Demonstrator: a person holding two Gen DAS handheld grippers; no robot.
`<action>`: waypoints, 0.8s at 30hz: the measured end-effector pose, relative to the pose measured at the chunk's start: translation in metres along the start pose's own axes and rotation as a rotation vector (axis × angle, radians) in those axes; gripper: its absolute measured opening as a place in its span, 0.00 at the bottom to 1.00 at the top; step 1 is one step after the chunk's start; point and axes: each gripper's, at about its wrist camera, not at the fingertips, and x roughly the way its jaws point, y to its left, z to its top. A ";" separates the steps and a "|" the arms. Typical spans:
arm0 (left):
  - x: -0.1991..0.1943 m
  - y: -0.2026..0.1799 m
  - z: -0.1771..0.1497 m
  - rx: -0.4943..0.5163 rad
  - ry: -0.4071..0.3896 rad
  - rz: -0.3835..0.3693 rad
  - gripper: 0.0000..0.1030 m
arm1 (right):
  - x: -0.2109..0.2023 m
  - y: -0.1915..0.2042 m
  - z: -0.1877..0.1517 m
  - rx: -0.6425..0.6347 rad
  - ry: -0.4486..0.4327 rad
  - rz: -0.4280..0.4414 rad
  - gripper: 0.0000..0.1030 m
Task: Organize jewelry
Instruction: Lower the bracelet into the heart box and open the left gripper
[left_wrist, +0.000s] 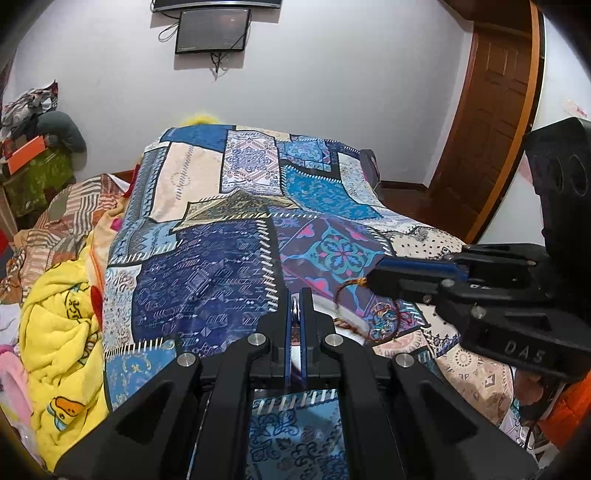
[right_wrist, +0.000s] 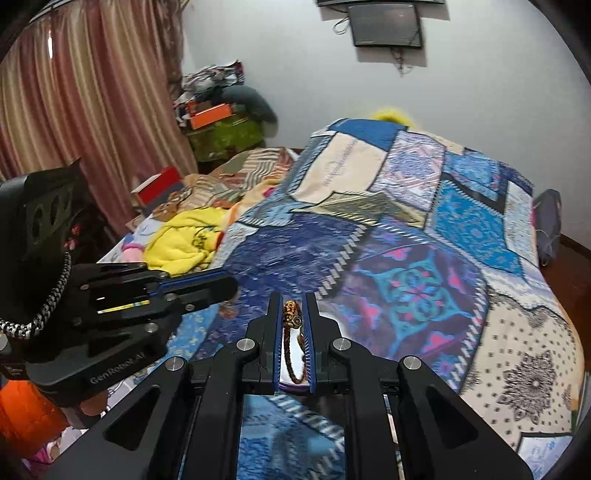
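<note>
The patchwork bedspread (left_wrist: 207, 266) lies flat and bare ahead of both grippers, giving open passage toward the far wall. On the left, a rumpled yellow blanket (left_wrist: 62, 332) and a striped cloth (left_wrist: 59, 229) heap up along the bed's edge and block low travel there. The left gripper (left_wrist: 295, 314) and the right gripper (left_wrist: 369, 282) sit near each other at the near edge, each crowding the other's sideways path. A dark bag (right_wrist: 550, 221) stands at the far right edge.

Small silvery item (left_wrist: 295, 314) between left tongs (left_wrist: 295, 295) too hidden to identify; braided bracelet (right_wrist: 293, 347) partly hidden.
</note>
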 end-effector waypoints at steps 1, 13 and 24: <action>0.001 0.002 -0.001 -0.004 0.004 0.001 0.02 | 0.005 0.003 -0.001 -0.002 0.008 0.012 0.09; 0.023 0.004 -0.014 -0.018 0.065 -0.024 0.02 | 0.049 -0.020 -0.018 0.086 0.118 0.045 0.09; 0.057 -0.017 -0.018 0.015 0.131 -0.066 0.02 | 0.047 -0.039 -0.025 0.080 0.135 -0.054 0.10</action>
